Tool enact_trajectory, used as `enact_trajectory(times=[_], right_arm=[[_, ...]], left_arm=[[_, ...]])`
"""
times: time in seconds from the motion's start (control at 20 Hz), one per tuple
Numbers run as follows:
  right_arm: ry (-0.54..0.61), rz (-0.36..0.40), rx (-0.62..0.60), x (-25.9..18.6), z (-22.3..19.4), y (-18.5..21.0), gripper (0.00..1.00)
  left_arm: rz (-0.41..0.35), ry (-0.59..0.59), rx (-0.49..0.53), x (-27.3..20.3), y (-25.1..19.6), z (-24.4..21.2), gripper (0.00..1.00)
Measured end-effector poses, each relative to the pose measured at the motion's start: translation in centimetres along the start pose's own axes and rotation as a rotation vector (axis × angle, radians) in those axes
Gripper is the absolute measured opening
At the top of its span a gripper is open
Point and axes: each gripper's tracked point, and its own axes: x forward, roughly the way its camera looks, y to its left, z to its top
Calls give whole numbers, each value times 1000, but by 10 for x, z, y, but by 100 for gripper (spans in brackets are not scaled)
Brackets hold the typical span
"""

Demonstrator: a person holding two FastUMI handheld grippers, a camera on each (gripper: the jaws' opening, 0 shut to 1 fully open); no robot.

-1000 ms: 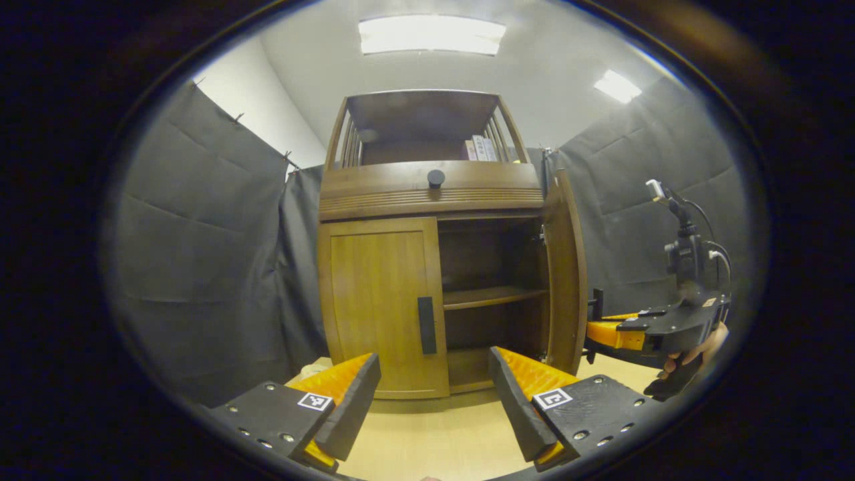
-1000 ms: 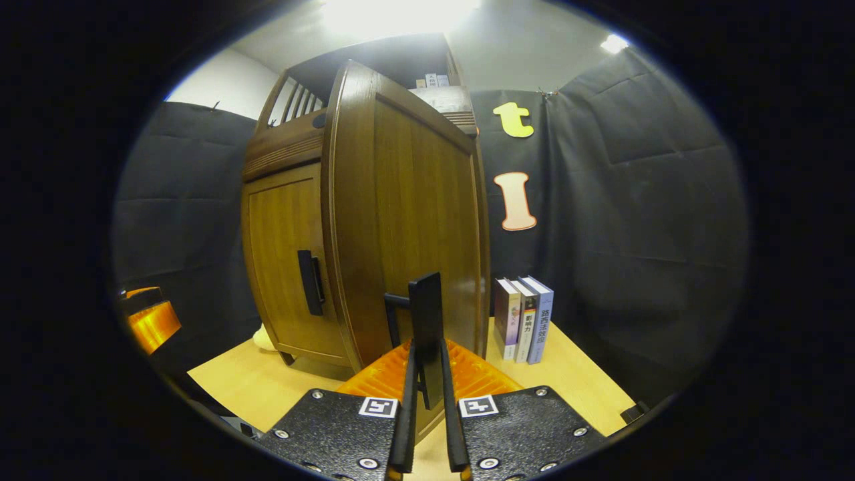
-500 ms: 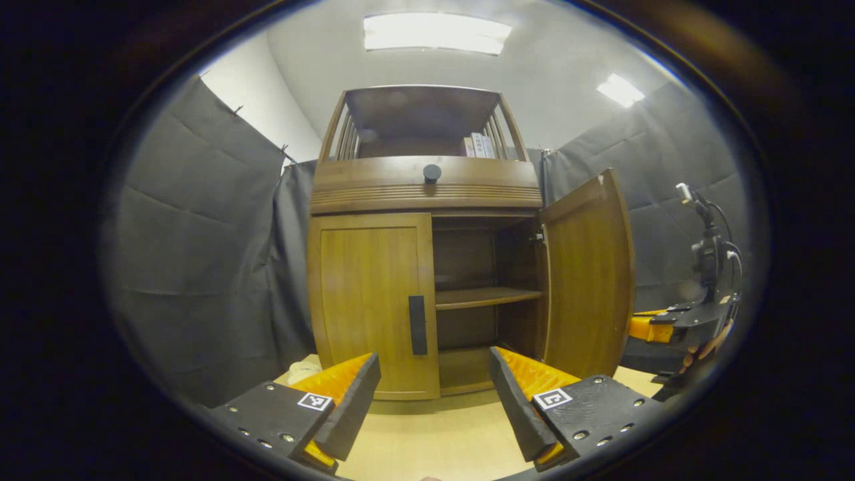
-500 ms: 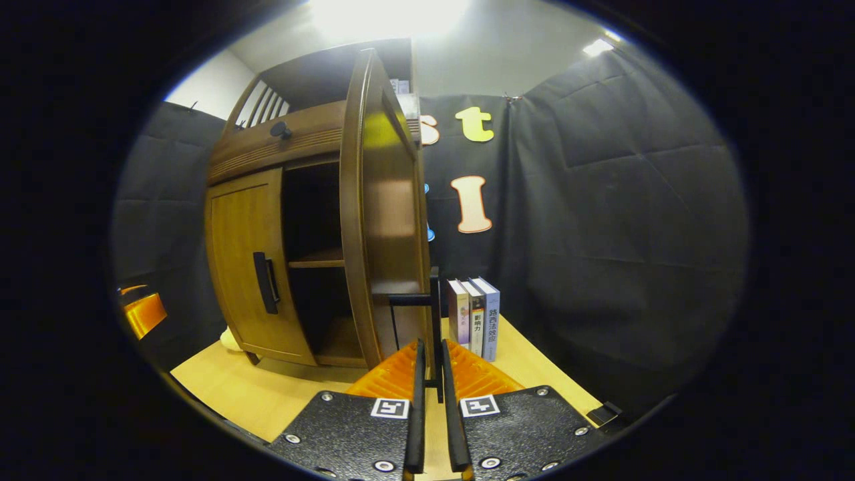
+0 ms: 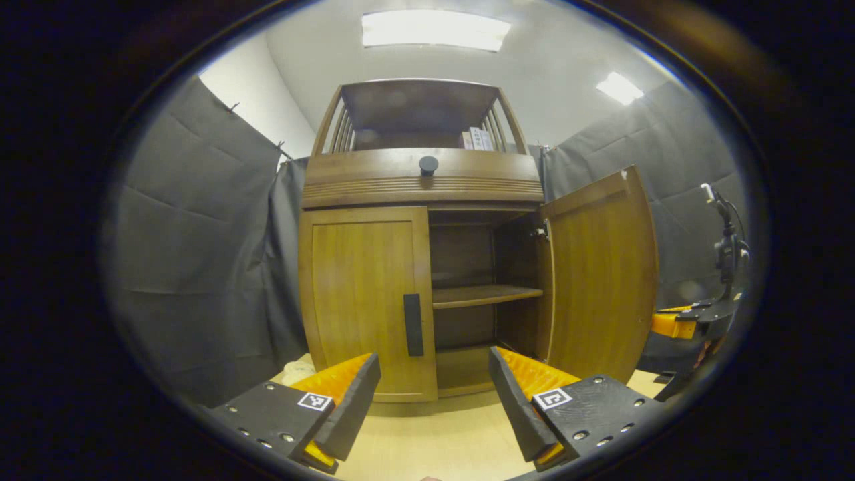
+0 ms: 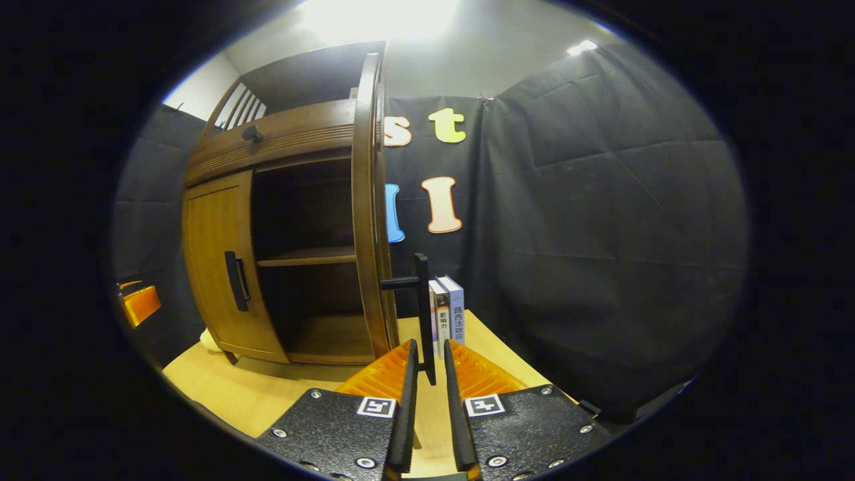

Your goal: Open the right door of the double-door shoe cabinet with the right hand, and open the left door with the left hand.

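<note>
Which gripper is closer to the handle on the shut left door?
Left. The left gripper sits open right before the left door handle; the right gripper is off at the right door's handle.

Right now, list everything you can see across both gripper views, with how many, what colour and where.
Brown wooden double-door shoe cabinet: one, on the light wooden table.
Right door: one, brown, swung open.
Left door: one, brown, closed.
Black bar handles: two, one on the left door, one on the right door.
Round black knob: one, on the cabinet's upper panel.
Upright books: a few, pale, on the table right of the cabinet.
Left gripper: fingers open, before the left door.
Right gripper: fingers around the right door's handle.
</note>
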Motion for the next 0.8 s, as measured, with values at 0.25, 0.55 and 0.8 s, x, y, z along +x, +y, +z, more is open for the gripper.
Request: enact_trajectory(times=[0.25, 0.55, 0.8], right_arm=[[12, -18, 31, -2, -1, -10, 28], [-46, 9, 29, -27, 13, -7, 68], [-97, 64, -30, -44, 12, 9, 94]], left_arm=[[-7, 5, 9, 3, 1, 0, 93], [-16, 0, 38, 3, -1, 0, 99], [-4, -4, 47, 5, 2, -1, 93]])
